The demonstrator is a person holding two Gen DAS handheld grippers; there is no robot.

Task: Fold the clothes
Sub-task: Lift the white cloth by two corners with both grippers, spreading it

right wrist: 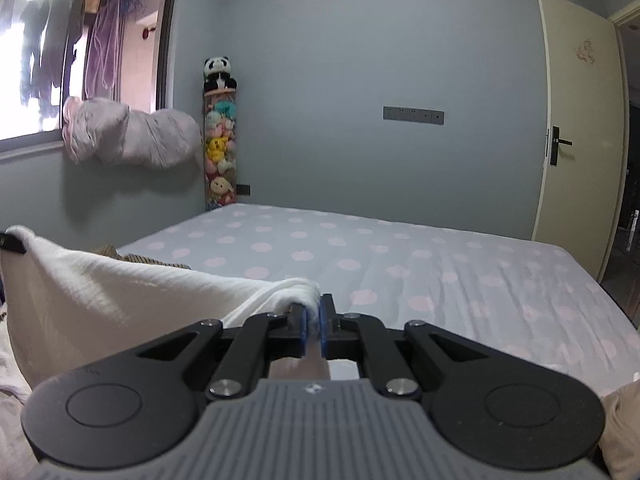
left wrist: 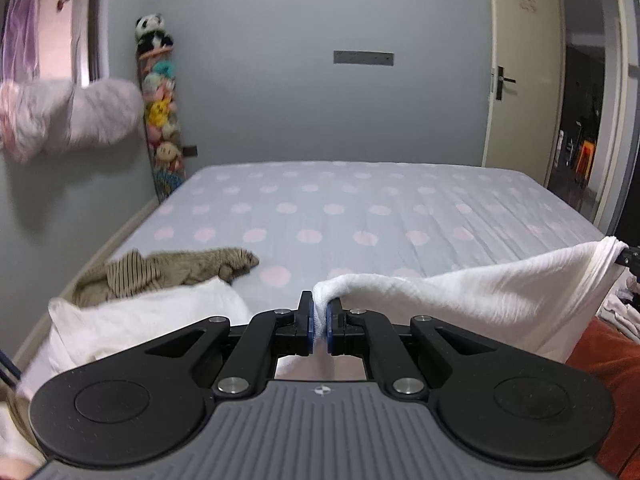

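Note:
A white garment [left wrist: 480,300] hangs stretched between my two grippers above the near edge of the bed. My left gripper [left wrist: 319,322] is shut on one corner of it. My right gripper [right wrist: 314,322] is shut on the other corner; the white garment [right wrist: 120,292] runs off to its left. The right gripper's tip [left wrist: 628,258] shows at the right edge of the left wrist view, and the left gripper's tip [right wrist: 12,244] at the left edge of the right wrist view. Another part of white cloth [left wrist: 132,324] lies low at the left.
The bed [left wrist: 360,208] has a grey sheet with pink dots. A crumpled brown striped garment [left wrist: 168,270] lies on its near left. An orange-red cloth [left wrist: 612,368] is at the right. A column of plush toys [left wrist: 162,112] stands in the far corner. A door [left wrist: 520,68] stands open at the right.

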